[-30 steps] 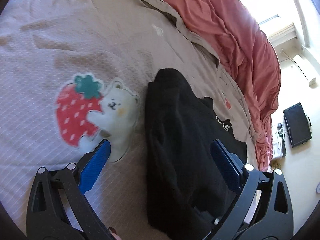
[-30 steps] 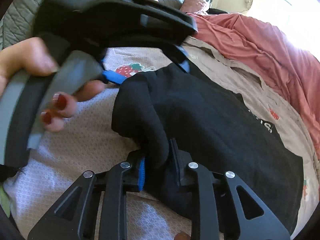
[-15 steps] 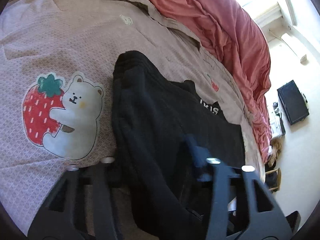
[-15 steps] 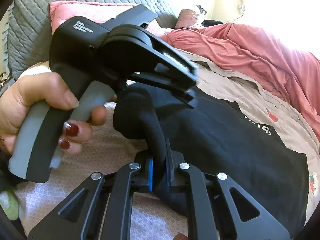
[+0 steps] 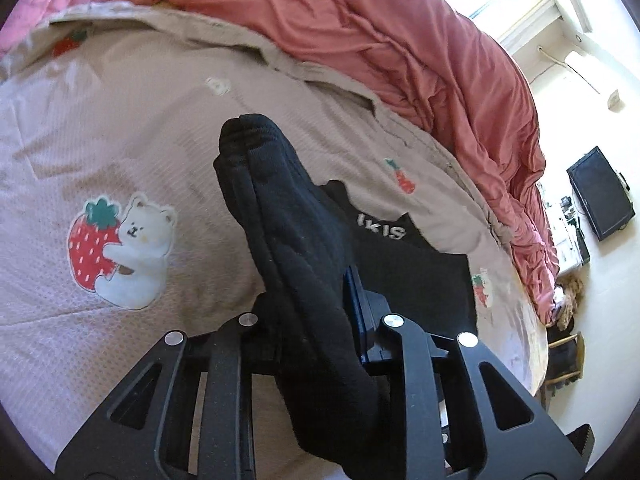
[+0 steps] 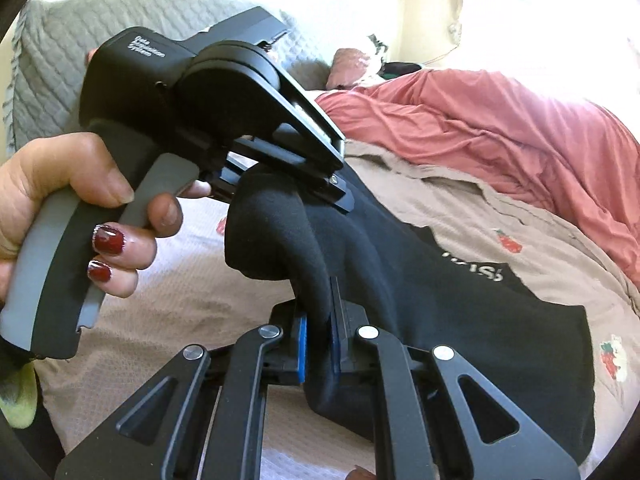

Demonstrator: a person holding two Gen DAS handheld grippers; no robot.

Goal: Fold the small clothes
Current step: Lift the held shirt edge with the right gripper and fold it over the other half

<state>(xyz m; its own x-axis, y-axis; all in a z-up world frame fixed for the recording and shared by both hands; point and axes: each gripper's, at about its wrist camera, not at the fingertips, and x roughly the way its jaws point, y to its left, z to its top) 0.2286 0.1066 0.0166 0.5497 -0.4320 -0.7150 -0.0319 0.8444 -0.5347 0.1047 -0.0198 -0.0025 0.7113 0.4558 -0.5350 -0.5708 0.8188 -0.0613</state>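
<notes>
Now, both tools pinching black garment (image 5: pixel 304 248)

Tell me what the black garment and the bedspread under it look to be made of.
Black garment: soft matte knit, probably fleece or sweatshirt cotton; it shows fine ribbing, bunches thickly and has no shine. Bedspread: thin beige-pink woven cotton or blend, matte, with a small waffle-like grid texture and a printed strawberry-and-bear motif.
</notes>
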